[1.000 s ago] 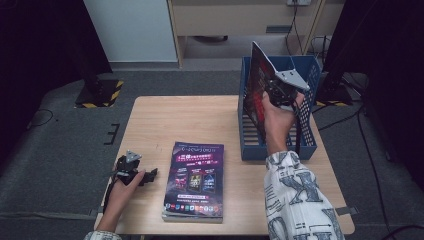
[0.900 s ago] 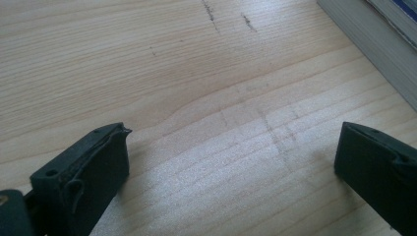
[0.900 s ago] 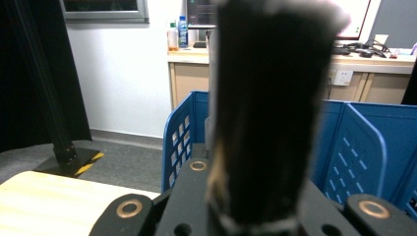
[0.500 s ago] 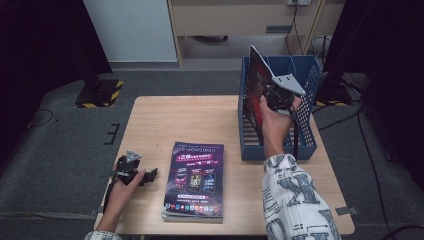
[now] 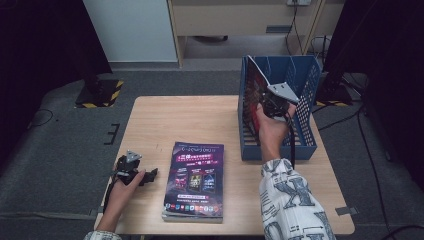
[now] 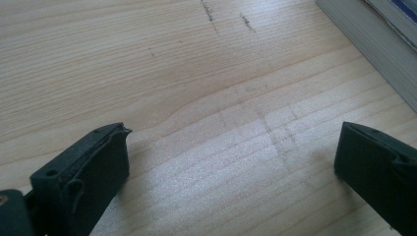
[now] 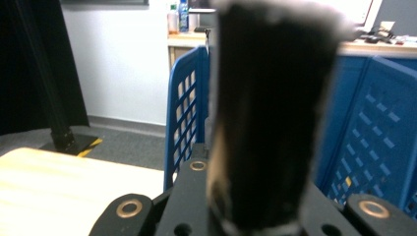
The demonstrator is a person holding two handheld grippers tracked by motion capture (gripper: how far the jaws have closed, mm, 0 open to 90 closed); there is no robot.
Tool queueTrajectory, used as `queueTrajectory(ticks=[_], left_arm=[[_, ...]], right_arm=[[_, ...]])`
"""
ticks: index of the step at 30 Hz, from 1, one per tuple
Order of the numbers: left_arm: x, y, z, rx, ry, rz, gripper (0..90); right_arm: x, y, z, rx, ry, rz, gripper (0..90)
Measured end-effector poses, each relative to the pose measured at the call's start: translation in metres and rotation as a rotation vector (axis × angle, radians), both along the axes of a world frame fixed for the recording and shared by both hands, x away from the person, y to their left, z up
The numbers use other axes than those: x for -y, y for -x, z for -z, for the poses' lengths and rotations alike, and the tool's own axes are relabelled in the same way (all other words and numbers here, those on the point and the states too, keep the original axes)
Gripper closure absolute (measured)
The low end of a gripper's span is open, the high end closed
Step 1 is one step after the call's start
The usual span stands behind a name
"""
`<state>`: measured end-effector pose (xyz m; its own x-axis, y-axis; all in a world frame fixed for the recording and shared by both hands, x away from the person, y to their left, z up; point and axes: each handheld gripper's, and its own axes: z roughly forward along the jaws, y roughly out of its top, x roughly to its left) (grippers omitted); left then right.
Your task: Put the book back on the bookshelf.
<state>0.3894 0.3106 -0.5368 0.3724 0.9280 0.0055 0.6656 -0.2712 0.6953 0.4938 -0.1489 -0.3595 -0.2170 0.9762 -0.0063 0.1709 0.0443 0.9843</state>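
R claw [image 5: 272,102] is clenched on a magazine [image 5: 255,85] held upright & edge-on, prob so it slots between the dividers of the blue rack [image 5: 305,80], while L claw [image 5: 150,175] rests released on the surface [image 5: 200,120] beside the remaining stack [image 5: 195,180], out of the way.

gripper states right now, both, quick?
Left gripper: open, nothing between the jaws, resting low over the table.
Right gripper: shut on a magazine, held upright in the blue file rack.
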Motion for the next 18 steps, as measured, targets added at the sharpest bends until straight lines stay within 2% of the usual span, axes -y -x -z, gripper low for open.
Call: queueTrajectory(ticks=[5, 13, 18], left_arm=[[0.0001, 0.0001, 0.0000, 0.000, 0.000, 0.000, 0.0], [0.0006, 0.0004, 0.0000, -0.001, 0.000, 0.002, 0.0], [0.0006, 0.0004, 0.0000, -0.001, 0.000, 0.002, 0.0]], right_arm=[[-0.0020, 0.0046, 0.0073, -0.015, -0.020, -0.040, 86.8], [-0.0021, 0.0066, 0.0087, -0.027, -0.003, -0.071, 85.8], [0.0009, 0.0027, 0.0107, -0.038, -0.004, -0.059, 86.9]])
